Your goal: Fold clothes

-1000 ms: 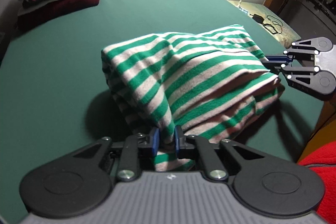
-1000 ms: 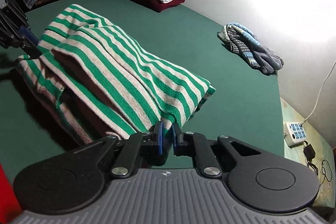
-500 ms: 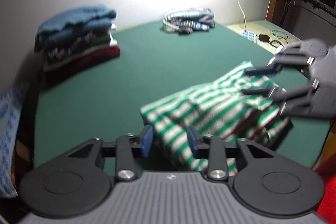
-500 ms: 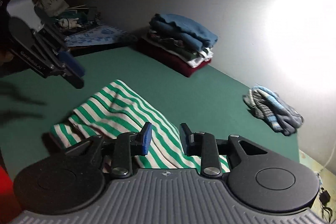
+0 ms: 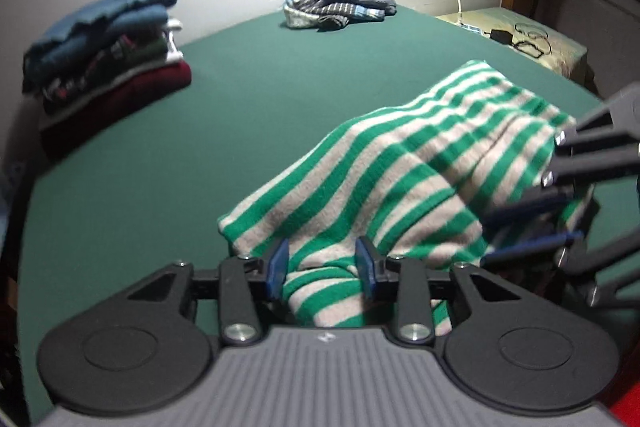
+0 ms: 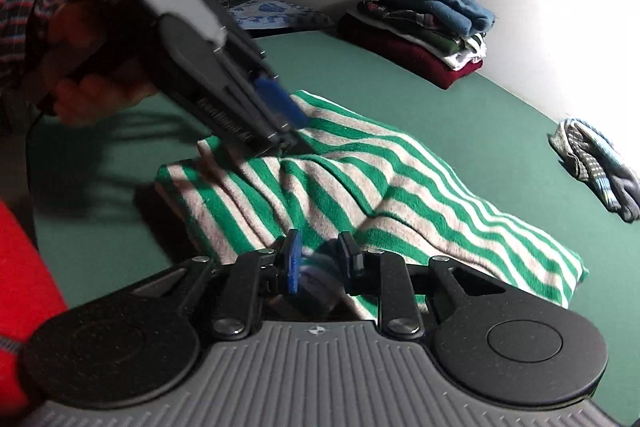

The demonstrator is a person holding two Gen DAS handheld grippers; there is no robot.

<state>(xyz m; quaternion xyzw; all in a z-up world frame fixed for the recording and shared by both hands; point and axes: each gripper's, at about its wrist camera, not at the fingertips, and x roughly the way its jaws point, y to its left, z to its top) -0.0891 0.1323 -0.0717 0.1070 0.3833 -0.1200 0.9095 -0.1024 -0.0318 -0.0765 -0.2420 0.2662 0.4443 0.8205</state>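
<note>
A: Where is the folded green-and-white striped fleece garment [image 5: 404, 183] found?
B: On the green table surface [image 5: 180, 155], near its front edge.
A: How are the tools set?
B: The left gripper [image 5: 322, 263], its jaws just narrowed, is parted around a fold. The right gripper [image 6: 320, 259], likewise closing, is held apart over the cloth.

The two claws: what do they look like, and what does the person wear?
Each claw, left claw and right claw, has a ribbed grey body, black linkage arms with round discs and silver screws, and blue pads on black fingers. The left one carries white lettering. The person's sleeve is dark with red and blue stripes.
</note>
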